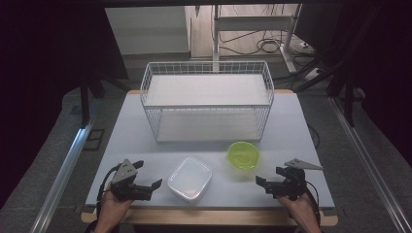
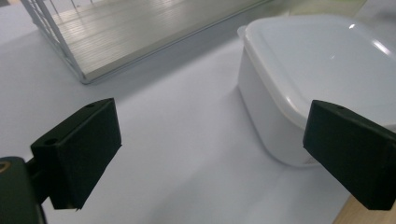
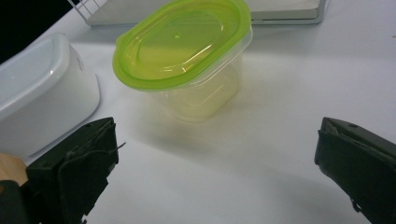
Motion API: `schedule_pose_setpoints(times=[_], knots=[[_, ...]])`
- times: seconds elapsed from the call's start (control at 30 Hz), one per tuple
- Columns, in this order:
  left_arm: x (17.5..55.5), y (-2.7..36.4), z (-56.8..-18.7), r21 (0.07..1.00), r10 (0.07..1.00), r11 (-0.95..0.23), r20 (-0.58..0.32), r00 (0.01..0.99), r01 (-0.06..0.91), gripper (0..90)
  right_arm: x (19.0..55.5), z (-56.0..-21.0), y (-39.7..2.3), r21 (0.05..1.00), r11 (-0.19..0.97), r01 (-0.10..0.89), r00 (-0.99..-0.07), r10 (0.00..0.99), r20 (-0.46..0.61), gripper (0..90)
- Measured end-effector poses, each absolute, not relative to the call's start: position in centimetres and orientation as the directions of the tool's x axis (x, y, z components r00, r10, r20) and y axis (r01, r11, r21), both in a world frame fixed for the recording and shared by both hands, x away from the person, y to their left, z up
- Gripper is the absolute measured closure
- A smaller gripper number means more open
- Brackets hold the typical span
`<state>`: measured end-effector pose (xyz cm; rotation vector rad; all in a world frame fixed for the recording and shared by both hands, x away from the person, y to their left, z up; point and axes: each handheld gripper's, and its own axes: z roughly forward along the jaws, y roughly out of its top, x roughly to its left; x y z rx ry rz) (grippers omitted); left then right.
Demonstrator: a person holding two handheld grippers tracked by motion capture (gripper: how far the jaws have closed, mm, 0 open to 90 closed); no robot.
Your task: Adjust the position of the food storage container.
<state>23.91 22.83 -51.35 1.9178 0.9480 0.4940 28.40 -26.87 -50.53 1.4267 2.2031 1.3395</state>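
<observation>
White lidded container (image 1: 190, 178) and green-lidded tub (image 1: 243, 155) are the two items nearest your grippers, and both stand on the pale table (image 1: 301, 131) on the near side of the wire basket rack (image 1: 208, 99), which serves as the landmark. The white container sits in front of the rack's middle, well apart from it and close to the table's near edge; the tub stands in front of the rack's right end, nearer to the rack than the white container is, and just beside that container without touching it. Your left gripper (image 1: 148, 180) rests low at the near edge, to the left of the white container and far from the rack; its jaws are spread wide with nothing between them. In the left gripper view the white container (image 2: 322, 70) lies just ahead of the right-hand jaw, apart from it, with the rack's lower shelf (image 2: 140, 32) beyond. Your right gripper (image 1: 268, 183) rests at the near edge in front of the rack's right end, on the near side of the tub, its jaws likewise spread and empty. In the right gripper view the tub (image 3: 187, 56) stands upright ahead of the open jaws, clear of both, its green lid seated on a clear body, and the white container (image 3: 42, 88) lies to its left.
</observation>
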Motion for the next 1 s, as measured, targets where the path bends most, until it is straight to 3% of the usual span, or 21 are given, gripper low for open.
schedule_pose_setpoints(times=[0.17, 0.4, 0.53, 0.7, 1.0], knots=[[24.1, 22.9, -51.6, 0.855, 0.791, -0.277, -0.057, 0.610, 0.439, 3.9, 28.5, -50.8, -26.4, 0.742, 0.198, 0.641, -0.535, 0.809, 0.245, 0.3], [24.2, 23.1, -51.6, 0.861, 0.797, -0.266, -0.056, 0.601, 0.433, 4.0, 28.5, -50.6, -25.8, 0.714, 0.237, 0.659, -0.531, 0.819, 0.219, 8.6], [24.2, 23.1, -51.7, 0.864, 0.800, -0.266, -0.049, 0.598, 0.427, 3.9, 28.6, -50.5, -25.7, 0.705, 0.258, 0.661, -0.533, 0.822, 0.199, 16.9], [24.3, 23.1, -51.8, 0.868, 0.802, -0.261, -0.049, 0.595, 0.423, 3.0, 28.6, -50.0, -25.7, 0.712, 0.299, 0.635, -0.582, 0.791, 0.188, 36.7], [24.3, 23.0, -51.9, 0.867, 0.800, -0.268, -0.043, 0.599, 0.420, 3.0, 28.6, -48.7, -25.6, 0.748, 0.338, 0.572, -0.633, 0.762, 0.139, 52.5]])
